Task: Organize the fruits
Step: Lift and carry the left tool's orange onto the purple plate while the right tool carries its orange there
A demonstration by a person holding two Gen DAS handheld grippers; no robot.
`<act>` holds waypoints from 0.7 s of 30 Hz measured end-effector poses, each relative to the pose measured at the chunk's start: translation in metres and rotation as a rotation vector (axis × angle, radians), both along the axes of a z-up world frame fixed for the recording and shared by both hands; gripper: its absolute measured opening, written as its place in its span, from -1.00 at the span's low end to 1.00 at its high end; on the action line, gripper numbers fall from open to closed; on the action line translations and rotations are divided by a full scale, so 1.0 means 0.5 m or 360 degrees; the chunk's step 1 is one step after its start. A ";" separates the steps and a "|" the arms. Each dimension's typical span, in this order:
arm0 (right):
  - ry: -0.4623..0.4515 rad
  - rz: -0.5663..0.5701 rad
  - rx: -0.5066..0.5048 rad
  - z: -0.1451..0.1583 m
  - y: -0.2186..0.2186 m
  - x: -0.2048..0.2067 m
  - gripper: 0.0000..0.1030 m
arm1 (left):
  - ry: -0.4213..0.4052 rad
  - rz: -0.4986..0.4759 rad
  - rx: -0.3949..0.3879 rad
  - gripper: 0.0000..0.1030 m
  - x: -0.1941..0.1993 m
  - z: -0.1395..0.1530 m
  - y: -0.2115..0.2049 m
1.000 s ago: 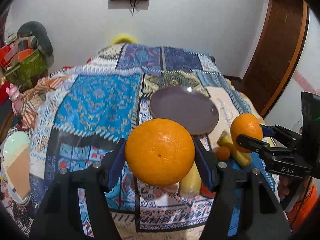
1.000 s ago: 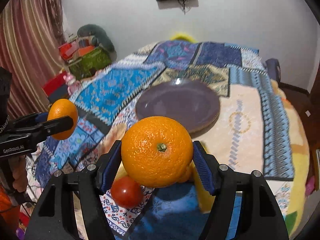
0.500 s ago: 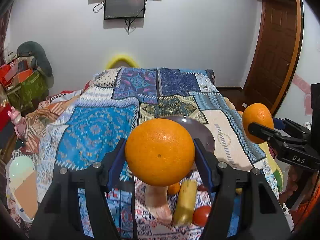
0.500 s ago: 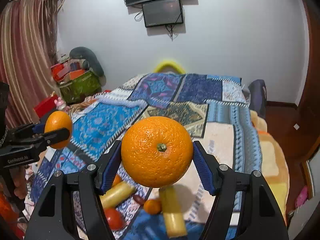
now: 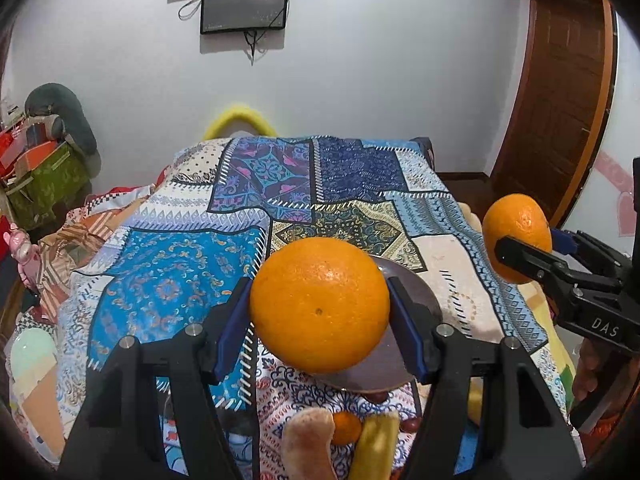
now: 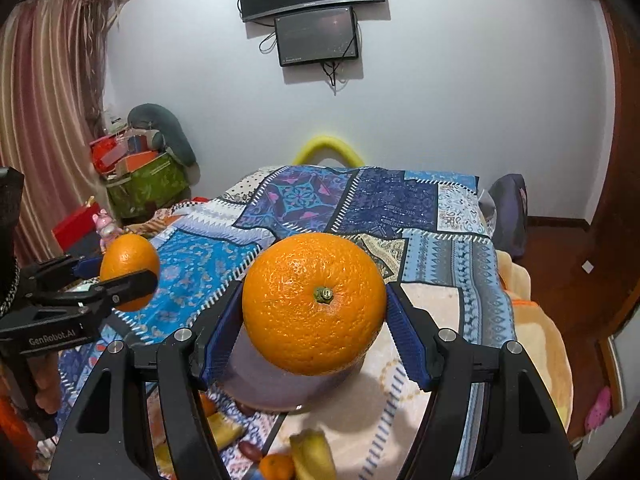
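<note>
My left gripper [image 5: 320, 308] is shut on a large orange [image 5: 320, 304], held above the bed; it also shows at the left of the right wrist view [image 6: 129, 267]. My right gripper [image 6: 314, 304] is shut on a second large orange [image 6: 314, 304], seen at the right of the left wrist view [image 5: 517, 232]. A dark purple plate [image 5: 416, 300] lies on the patchwork bedspread behind and below both oranges, mostly hidden; its front shows in the right wrist view [image 6: 256, 384]. Bananas [image 5: 374, 444], a small orange [image 5: 346, 426] and dark red fruit [image 6: 250, 449] lie in front of the plate.
The patchwork bedspread [image 5: 180, 280] covers a bed that drops off at its right edge [image 6: 532, 320]. A tan soft piece [image 5: 310, 444] lies by the bananas. Boxes and a green bag [image 6: 148, 184] stand at the left wall. Screens [image 6: 316, 36] hang on the far wall.
Both grippers have risen and tilted up with their oranges still held; the bed looks farther below. The plate, seen whole a second ago, is now mostly behind the oranges.
</note>
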State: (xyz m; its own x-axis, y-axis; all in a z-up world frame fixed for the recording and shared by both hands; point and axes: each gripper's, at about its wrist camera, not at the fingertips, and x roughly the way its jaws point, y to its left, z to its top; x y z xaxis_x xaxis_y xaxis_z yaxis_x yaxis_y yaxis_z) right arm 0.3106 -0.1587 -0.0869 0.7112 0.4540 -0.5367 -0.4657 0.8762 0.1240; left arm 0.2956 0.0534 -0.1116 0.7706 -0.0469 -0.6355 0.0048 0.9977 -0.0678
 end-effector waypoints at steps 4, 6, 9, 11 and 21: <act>0.0015 0.0010 -0.0040 -0.016 0.017 0.031 0.29 | 0.0046 0.0007 -0.0003 0.26 0.035 -0.027 0.005; 0.0032 0.0018 -0.0064 -0.029 0.028 0.047 0.29 | 0.0072 0.0013 0.0002 0.26 0.052 -0.042 0.007; 0.0069 0.0029 -0.0091 -0.050 0.040 0.072 0.29 | 0.0114 0.0019 -0.0001 0.26 0.080 -0.067 0.012; 0.0091 0.0030 -0.0102 -0.065 0.046 0.085 0.29 | 0.0139 0.0024 -0.0007 0.26 0.093 -0.082 0.015; 0.0208 0.0074 -0.0240 -0.138 0.087 0.155 0.29 | 0.0322 -0.0041 -0.0002 0.26 0.165 -0.163 0.025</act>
State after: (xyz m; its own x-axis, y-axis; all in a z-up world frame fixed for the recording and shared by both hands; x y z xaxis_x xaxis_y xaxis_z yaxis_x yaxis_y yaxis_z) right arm 0.3880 -0.1151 -0.1559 0.6111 0.3924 -0.6874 -0.4948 0.8673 0.0552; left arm 0.3781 0.0661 -0.1932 0.6260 -0.0659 -0.7770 0.0163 0.9973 -0.0715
